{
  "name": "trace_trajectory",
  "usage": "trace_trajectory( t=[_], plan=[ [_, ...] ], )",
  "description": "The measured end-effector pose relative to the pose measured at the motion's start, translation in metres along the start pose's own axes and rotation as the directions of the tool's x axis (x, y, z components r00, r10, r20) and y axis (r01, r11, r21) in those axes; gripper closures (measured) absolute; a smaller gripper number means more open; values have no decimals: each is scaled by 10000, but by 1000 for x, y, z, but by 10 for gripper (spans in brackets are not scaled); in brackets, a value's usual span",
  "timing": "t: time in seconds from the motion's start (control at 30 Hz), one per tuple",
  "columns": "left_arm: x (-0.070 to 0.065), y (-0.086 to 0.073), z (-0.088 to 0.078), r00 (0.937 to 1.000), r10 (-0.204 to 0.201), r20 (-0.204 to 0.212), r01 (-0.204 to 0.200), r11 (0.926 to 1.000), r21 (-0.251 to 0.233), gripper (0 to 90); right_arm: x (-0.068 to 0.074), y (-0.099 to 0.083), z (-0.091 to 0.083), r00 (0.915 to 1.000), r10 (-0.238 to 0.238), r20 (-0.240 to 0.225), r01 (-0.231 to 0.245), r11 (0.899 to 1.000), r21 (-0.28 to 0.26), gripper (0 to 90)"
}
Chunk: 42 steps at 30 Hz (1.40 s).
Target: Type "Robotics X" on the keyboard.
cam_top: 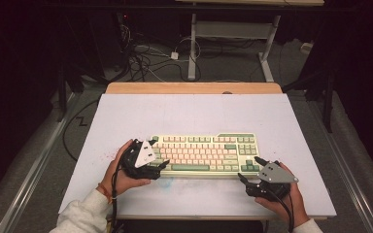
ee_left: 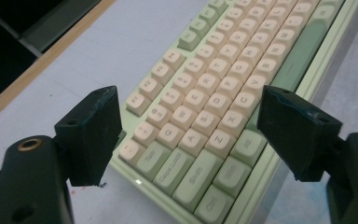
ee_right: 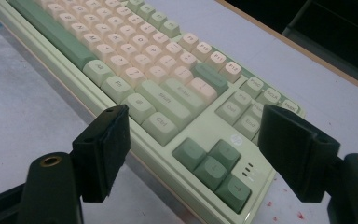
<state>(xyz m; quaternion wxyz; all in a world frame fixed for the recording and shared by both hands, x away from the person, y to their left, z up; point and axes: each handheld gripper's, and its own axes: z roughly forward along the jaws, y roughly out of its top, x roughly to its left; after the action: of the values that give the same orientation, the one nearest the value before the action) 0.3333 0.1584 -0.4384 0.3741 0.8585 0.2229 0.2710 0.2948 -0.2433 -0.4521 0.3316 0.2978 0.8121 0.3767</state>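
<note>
A pale green keyboard (cam_top: pixel 204 154) with cream and darker green keys lies on a white mat (cam_top: pixel 194 114), near the table's front. My left gripper (cam_top: pixel 158 153) is at the keyboard's left end. In the left gripper view it (ee_left: pixel 188 95) stands open, its jaws wide apart above the keyboard's (ee_left: pixel 223 79) left-hand keys and gripping nothing. My right gripper (cam_top: pixel 247 167) is at the front right corner. In the right gripper view it (ee_right: pixel 194 114) is open too, one jaw on each side of the keyboard's (ee_right: pixel 135 60) arrow-key corner, with nothing pressed between the pads.
The mat covers a wooden table whose far edge (cam_top: pixel 194 88) shows bare. Beyond it, cables (cam_top: pixel 145 58) lie on the floor beside the legs of another desk (cam_top: pixel 233 34). A few red specks (ee_right: pixel 300 215) mark the mat near the keyboard's corner.
</note>
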Motion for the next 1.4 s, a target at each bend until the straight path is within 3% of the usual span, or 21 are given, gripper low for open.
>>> trace_trajectory(
  t=[0.13, 0.27, 0.53, 0.77, 0.93, 1.13, 1.2, 1.27, 1.4],
  plan=[
    [3, -15, -9, 9996, -218, -155, 218, 9998, -17, 184, -1, 0, 1, 9999, 100, -16, -100, 9999, 19, 263],
    [5, -30, -12, 9986, -164, -502, 181, 9992, 350, 174, -4, 1, 3, 9999, 155, -5, -155, 9998, 88, 266],
    [3, -52, -23, 9969, -489, -620, 533, 9960, 712, 175, -7, 3, 7, 9994, 339, -51, -339, 9994, 120, 277],
    [0, -62, -28, 9963, -632, -582, 682, 9936, 897, 175, -12, 11, 10, 9990, 449, -24, -449, 9990, 14, 316],
    [0, -66, -30, 9953, -769, -593, 827, 9913, 1026, 175, -20, 18, 14, 9978, 592, -295, -594, 9982, -58, 423],
    [-2, -64, -29, 9949, -821, -587, 878, 9910, 1013, 177, -25, 28, 21, 9925, 779, -941, -795, 9967, -131, 678],
    [-3, -64, -27, 9956, -770, -542, 825, 9906, 1088, 178, -24, 34, 24, 9927, 645, -1021, -651, 9979, -21, 768],
    [-3, -65, -26, 9958, -754, -525, 813, 9894, 1202, 181, -23, 40, 29, 9862, 501, -1581, -507, 9987, 2, 845],
    [-2, -66, -27, 9957, -794, -485, 848, 9891, 1203, 184, -16, 53, 45, 9812, 203, -1920, -168, 9997, 198, 900]
  ],
)
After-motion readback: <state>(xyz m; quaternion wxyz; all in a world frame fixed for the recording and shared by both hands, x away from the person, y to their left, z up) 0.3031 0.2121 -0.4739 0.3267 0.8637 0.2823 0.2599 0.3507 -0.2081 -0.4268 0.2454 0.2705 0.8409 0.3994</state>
